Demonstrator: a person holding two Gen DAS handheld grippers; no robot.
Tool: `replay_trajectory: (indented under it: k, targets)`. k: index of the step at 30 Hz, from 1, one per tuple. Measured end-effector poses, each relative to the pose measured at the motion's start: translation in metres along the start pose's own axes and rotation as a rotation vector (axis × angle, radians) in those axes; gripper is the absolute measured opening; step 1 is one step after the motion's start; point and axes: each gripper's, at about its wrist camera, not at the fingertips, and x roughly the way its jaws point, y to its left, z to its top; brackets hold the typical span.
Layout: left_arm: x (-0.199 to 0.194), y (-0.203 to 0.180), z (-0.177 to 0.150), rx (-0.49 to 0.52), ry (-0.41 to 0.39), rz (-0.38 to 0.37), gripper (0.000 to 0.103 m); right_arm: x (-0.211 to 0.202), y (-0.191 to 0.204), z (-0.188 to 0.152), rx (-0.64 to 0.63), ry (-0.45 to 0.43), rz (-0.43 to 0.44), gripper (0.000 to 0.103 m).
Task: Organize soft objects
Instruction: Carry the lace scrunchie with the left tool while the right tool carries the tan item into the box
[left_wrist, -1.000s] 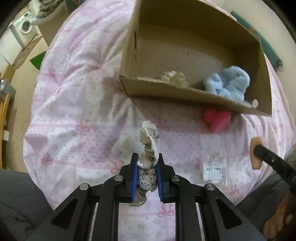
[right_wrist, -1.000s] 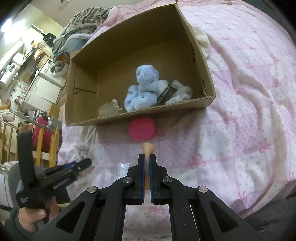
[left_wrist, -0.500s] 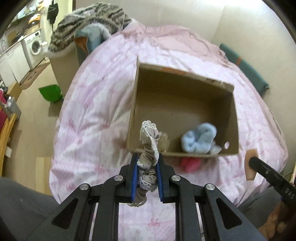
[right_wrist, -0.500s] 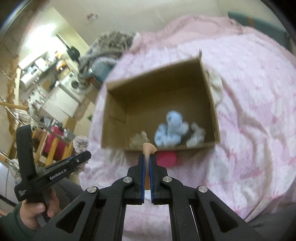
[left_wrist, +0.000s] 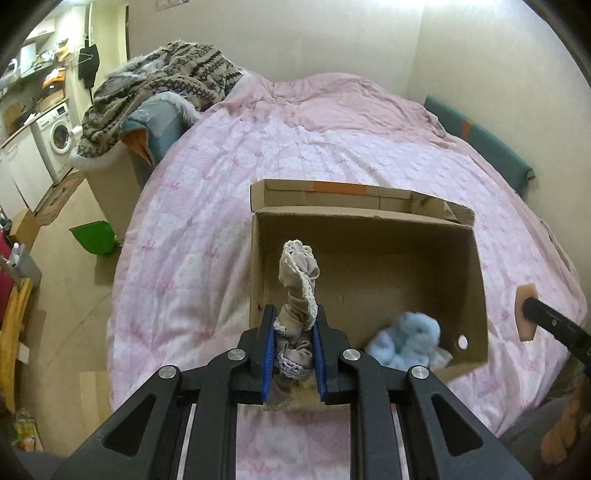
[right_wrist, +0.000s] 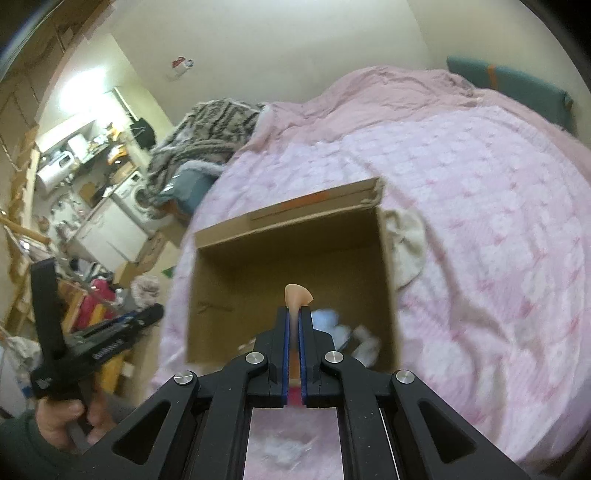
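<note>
Fluffy light-blue plush toy (left_wrist: 404, 339) is already in the open brown cardboard box (left_wrist: 364, 221) at centre frame. Two to go: left gripper (left_wrist: 293, 347) fingers clamp a crumpled beige lace-trimmed cloth (left_wrist: 297, 291); right gripper (right_wrist: 294, 325) fingers pinch a thin peach rubbery piece (right_wrist: 297, 295), both poised above the box.

Left gripper holding a scrunchie over the box

The left gripper (left_wrist: 293, 343) clamps a beige lace-trimmed scrunchie (left_wrist: 297, 295), which stands upright above the near-left corner of the open cardboard box (left_wrist: 476, 277) on the pink bedspread (left_wrist: 207, 221). A blue plush toy (left_wrist: 404, 341) lies inside; the right gripper (left_wrist: 532, 314) pinches a peach-coloured flat piece (left_wrist: 522, 332) beside the box
</note>
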Motion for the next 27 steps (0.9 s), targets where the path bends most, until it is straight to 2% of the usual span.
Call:
replay_trajectory:
  k: [5, 8, 11, 17, 20, 23, 27]
  targets:
    - [0.028, 0.006, -0.008, -0.017, -0.018, -0.003, 0.016, 0.027, -0.025, -0.007, 0.080, 0.047, -0.031, 0.006]
    - [0.040, 0.004, -0.014, -0.012, 0.012, 0.013, 0.016, 0.039, -0.030, -0.011, 0.086, 0.083, -0.063, 0.006]
    - [0.040, 0.002, -0.012, -0.007, 0.001, -0.016, 0.017, 0.045, -0.032, -0.013, 0.089, 0.105, -0.073, 0.006]
    - [0.050, -0.006, -0.013, 0.005, 0.016, -0.024, 0.017, 0.058, -0.037, -0.016, 0.098, 0.146, -0.100, 0.006]
    - [0.055, -0.004, -0.013, -0.003, 0.034, -0.002, 0.017, 0.061, -0.037, -0.017, 0.097, 0.156, -0.113, 0.006]
    - [0.059, -0.001, -0.014, -0.030, 0.056, -0.036, 0.017, 0.065, -0.037, -0.017, 0.099, 0.167, -0.122, 0.006]
    - [0.057, -0.005, -0.015, -0.017, 0.044, -0.037, 0.017, 0.069, -0.039, -0.019, 0.105, 0.188, -0.122, 0.006]
